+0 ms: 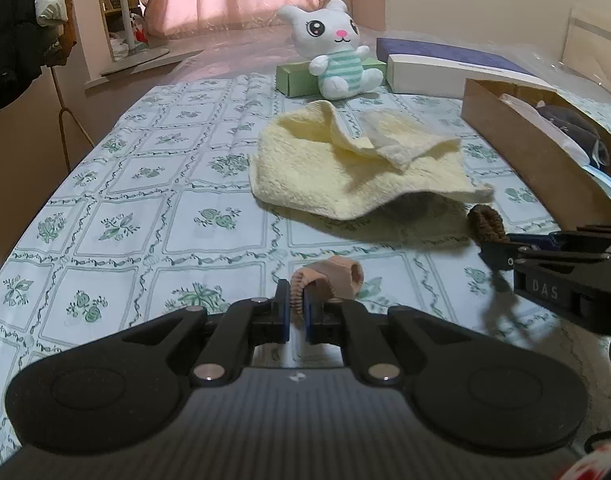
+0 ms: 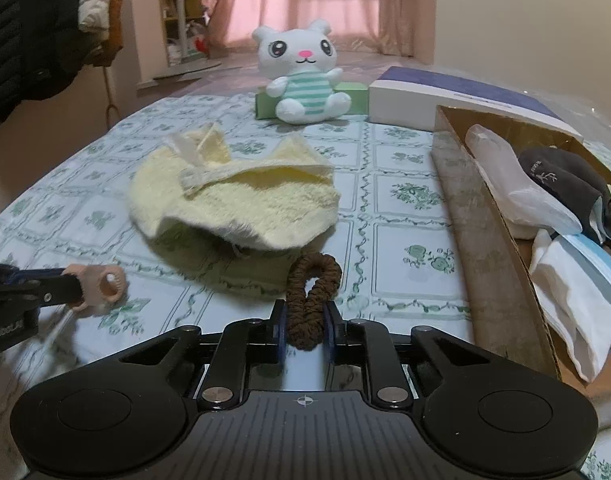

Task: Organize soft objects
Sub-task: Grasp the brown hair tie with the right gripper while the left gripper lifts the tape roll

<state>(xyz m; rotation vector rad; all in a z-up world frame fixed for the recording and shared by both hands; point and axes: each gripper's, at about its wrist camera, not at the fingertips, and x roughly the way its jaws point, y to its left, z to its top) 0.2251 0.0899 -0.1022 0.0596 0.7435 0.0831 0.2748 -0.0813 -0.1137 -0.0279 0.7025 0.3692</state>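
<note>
My left gripper [image 1: 298, 312] is shut on a beige elastic band [image 1: 329, 280], held just above the patterned tablecloth; the band also shows at the left of the right wrist view [image 2: 101, 286]. My right gripper [image 2: 305, 320] is shut on a brown scrunchie [image 2: 311, 292], which also shows in the left wrist view [image 1: 485, 226]. A crumpled pale yellow towel [image 1: 345, 168] lies mid-table, just beyond both grippers [image 2: 241, 200]. A white plush bunny [image 1: 337, 48] in a striped shirt sits at the far end [image 2: 301, 76].
An open cardboard box [image 2: 477, 216] at the right holds a white sock, a dark sock and white cloth. A green box [image 1: 293, 78] and a white-and-blue box [image 1: 429, 70] lie behind the bunny. Coats hang at the left.
</note>
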